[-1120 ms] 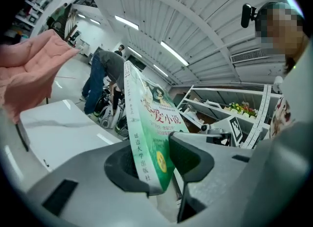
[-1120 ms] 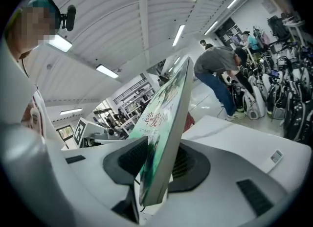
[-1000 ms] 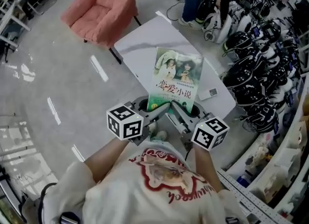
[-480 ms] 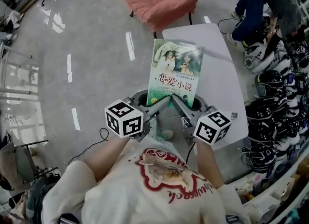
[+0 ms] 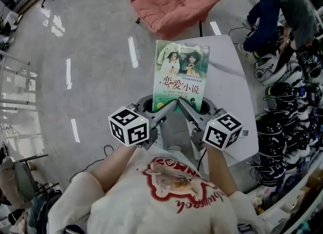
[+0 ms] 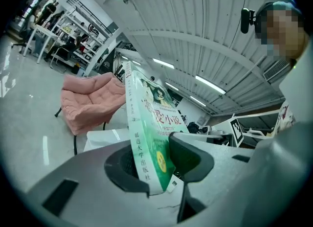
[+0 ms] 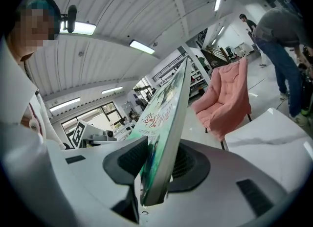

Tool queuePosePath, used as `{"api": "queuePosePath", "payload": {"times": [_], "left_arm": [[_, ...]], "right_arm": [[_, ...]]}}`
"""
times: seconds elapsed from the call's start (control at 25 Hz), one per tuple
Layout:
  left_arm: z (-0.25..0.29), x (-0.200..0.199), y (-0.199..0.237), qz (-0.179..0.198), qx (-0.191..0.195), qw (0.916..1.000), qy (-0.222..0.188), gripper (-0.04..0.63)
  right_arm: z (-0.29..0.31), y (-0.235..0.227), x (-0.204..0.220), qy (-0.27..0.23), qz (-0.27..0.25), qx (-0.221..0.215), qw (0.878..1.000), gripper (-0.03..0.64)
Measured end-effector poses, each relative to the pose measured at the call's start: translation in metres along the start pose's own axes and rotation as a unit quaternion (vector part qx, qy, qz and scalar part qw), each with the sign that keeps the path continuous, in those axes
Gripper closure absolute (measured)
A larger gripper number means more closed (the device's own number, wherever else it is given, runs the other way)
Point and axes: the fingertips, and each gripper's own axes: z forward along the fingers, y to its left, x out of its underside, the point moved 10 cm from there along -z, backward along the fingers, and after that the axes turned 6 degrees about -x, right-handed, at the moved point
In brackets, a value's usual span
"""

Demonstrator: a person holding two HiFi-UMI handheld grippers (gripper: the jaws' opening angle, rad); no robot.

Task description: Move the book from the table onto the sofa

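A green-covered book [image 5: 180, 75] with two figures on its cover is held up in the air in the head view, cover facing up, over the near left edge of the white table [image 5: 229, 84]. My left gripper [image 5: 162, 110] is shut on its near left corner, and my right gripper [image 5: 187, 109] is shut on its near right corner. In the left gripper view the book [image 6: 146, 138] stands between the pads of the left gripper [image 6: 156, 165]. The right gripper view shows the book [image 7: 164, 128] pinched the same way in the right gripper [image 7: 159, 165]. The pink sofa [image 5: 179, 0] lies beyond the book.
A person in dark clothes [image 5: 280, 11] bends over at the upper right. Black helmets and gear [image 5: 282, 127] pile along the right. A small white device [image 5: 246, 132] lies on the table's near right corner. Shiny grey floor [image 5: 91, 71] spreads to the left.
Both grippers have swung left with the book. The sofa has come from the upper left to straight ahead beyond the book, and the table has slid to the right.
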Motion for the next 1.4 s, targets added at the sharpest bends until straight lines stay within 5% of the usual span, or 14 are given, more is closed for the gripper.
{"api": "queuePosePath", "payload": {"times": [0.48, 0.96, 1.4], "left_arm": [[0.061, -0.144, 0.149, 0.006, 0.02, 0.9998, 0.003, 0.453], [0.058, -0.169, 0.185, -0.002, 0.0, 0.9998, -0.02, 0.453], [0.093, -0.238, 0.275, -0.017, -0.005, 0.9997, -0.016, 0.453]], "right_arm": [[0.155, -0.082, -0.112, -0.022, -0.004, 0.017, 1.0, 0.499], [0.202, -0.096, -0.134, -0.014, -0.011, -0.011, 1.0, 0.499], [0.294, -0.149, -0.188, -0.008, 0.005, -0.008, 1.0, 0.499]]}}
